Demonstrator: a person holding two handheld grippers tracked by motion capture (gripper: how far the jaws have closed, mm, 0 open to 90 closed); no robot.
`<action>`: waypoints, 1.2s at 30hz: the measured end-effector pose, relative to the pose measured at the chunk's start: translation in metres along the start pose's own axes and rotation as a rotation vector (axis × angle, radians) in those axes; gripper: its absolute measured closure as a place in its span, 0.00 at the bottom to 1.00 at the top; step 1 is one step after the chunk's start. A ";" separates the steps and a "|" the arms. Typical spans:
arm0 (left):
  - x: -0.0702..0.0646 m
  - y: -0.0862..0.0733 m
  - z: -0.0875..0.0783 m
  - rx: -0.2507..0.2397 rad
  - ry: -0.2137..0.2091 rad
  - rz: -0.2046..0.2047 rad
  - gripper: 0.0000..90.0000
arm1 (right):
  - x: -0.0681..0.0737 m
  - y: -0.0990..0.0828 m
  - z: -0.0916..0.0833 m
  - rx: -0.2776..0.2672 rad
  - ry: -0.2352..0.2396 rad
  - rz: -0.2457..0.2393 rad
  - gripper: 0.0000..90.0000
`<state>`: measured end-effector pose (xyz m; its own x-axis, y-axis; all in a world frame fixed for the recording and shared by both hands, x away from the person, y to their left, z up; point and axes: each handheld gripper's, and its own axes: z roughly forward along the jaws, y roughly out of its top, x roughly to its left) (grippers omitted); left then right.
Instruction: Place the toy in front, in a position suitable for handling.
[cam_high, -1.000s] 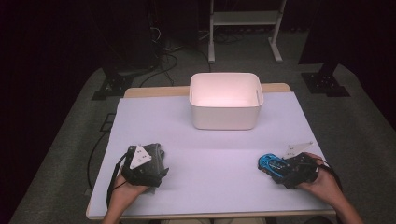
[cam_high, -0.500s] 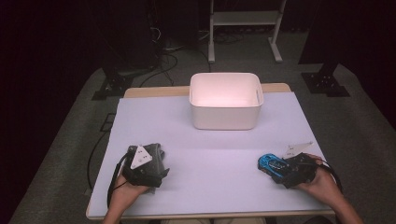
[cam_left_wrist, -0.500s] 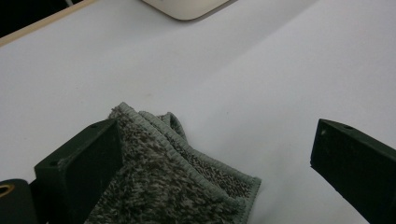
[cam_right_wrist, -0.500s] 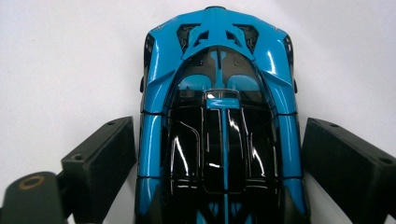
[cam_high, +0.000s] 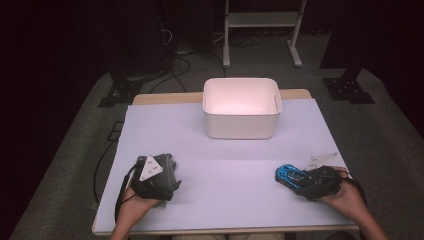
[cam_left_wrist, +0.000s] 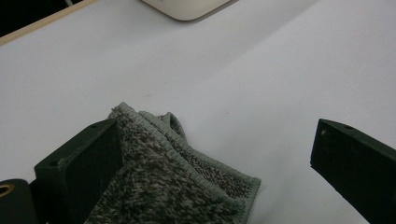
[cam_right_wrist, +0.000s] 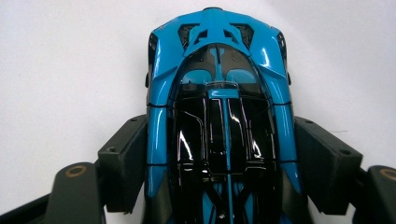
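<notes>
Closing my right gripper (cam_right_wrist: 219, 163) on the blue toy car (cam_right_wrist: 219, 107), lower right of the counter (cam_high: 225, 170), jaws hugging its flanks so it lifts level. My left gripper (cam_left_wrist: 219, 163) gapes over the grey cloth (cam_left_wrist: 173, 182), lower left, gripping nothing.

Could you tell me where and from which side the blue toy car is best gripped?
Probably across its flanks at mid-body, coming in along its length from the end nearest the person. The blue toy car is long and narrow with fairly straight sides there, and the right gripper, whose jaws have just been closing, already straddles that stretch, one pad against each flank.
</notes>
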<state>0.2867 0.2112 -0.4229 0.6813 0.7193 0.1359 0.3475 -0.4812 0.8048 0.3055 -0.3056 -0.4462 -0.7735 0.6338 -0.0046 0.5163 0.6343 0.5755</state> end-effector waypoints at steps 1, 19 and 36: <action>0.000 0.000 0.000 0.001 0.001 0.000 0.01 | 0.000 0.000 0.000 0.001 0.001 -0.005 0.27; 0.000 0.000 0.001 0.001 -0.003 0.002 0.01 | -0.002 -0.003 -0.010 -0.023 0.014 -0.013 0.28; 0.002 -0.001 -0.001 -0.003 -0.001 -0.004 0.01 | 0.028 0.067 -0.007 -0.076 0.145 -0.173 0.30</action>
<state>0.2867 0.2133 -0.4225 0.6807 0.7205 0.1323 0.3484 -0.4773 0.8068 0.3156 -0.2486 -0.4019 -0.8955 0.4450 0.0062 0.3469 0.6892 0.6362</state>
